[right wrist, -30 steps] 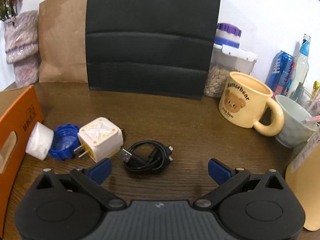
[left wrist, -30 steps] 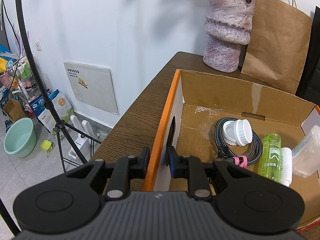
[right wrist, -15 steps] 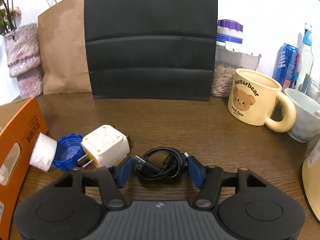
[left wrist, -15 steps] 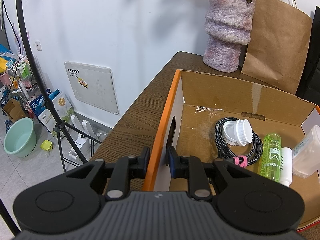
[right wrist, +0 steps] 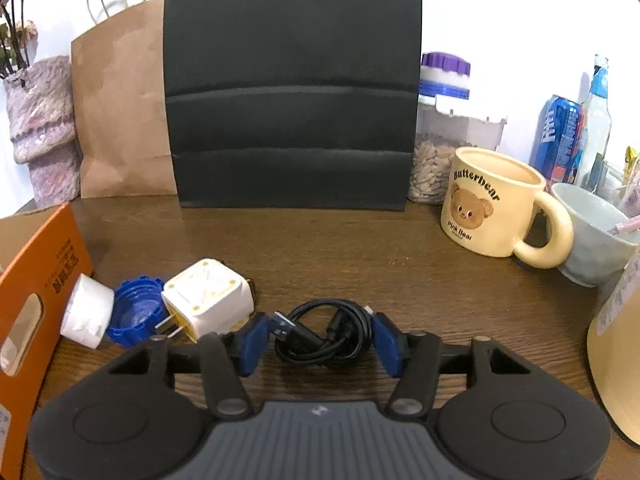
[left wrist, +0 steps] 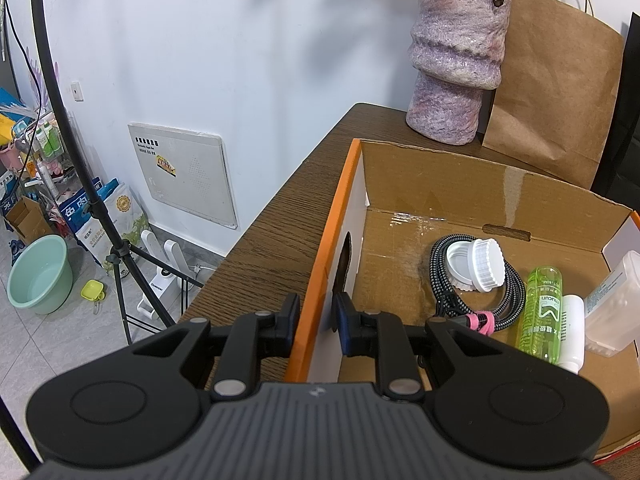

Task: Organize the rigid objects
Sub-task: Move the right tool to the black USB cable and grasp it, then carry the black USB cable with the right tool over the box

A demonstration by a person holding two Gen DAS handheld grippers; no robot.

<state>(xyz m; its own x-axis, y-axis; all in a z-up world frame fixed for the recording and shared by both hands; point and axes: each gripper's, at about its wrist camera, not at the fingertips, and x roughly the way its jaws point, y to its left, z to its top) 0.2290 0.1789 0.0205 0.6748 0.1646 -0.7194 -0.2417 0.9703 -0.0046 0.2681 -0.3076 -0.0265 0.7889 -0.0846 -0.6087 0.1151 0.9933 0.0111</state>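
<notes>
The cardboard box (left wrist: 472,184) sat on the desk (right wrist: 320,248), its wall pinched by the left gripper (left wrist: 316,316). The right gripper (right wrist: 316,338) had jaws narrowed around the coiled black cable (right wrist: 324,332); loose loops might slip free, or nudge the white charger (right wrist: 208,296) beside it.

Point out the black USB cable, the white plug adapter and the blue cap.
black USB cable (right wrist: 324,338), right wrist view, on the middle of its coil.
white plug adapter (right wrist: 208,298), right wrist view, on its top face.
blue cap (right wrist: 136,316), right wrist view, on its ribbed inside.
</notes>
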